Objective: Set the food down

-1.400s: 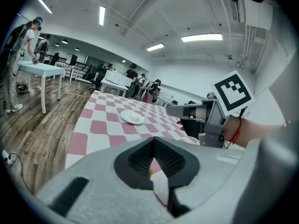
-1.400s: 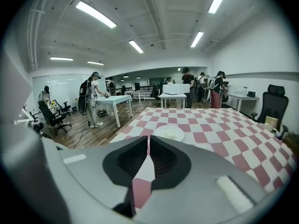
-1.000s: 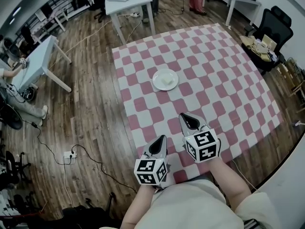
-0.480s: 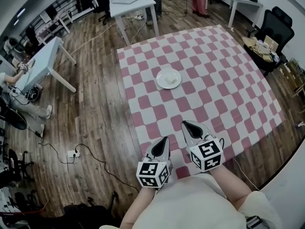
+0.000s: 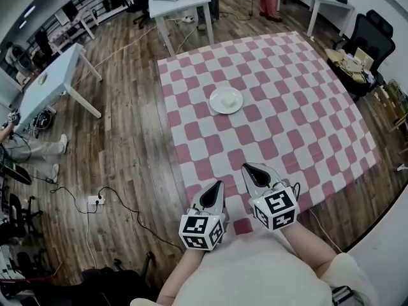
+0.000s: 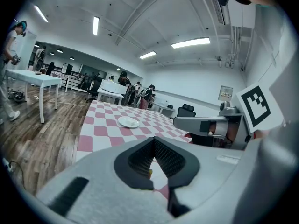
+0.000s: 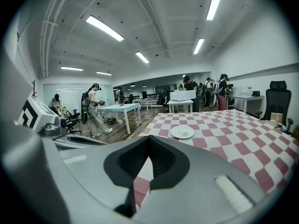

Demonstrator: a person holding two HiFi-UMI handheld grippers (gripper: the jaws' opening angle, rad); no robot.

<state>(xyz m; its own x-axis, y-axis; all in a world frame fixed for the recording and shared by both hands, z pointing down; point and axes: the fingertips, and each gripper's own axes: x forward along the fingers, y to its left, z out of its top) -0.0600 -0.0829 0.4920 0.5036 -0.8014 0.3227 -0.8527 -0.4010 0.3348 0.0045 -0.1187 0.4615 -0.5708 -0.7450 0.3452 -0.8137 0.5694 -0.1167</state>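
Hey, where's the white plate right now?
In the head view, the white plate sits on the checked cloth, left of its centre, with a pale piece of food on it.

My left tongs (image 5: 215, 190) and right tongs (image 5: 252, 169) sit side by side at the near edge of the checked counter (image 5: 299, 107). Ahead, the cloth lies bare up to the plate (image 5: 226, 100) near its middle, with open cloth all round it. A black office chair (image 5: 366, 37) crowds the far right corner.
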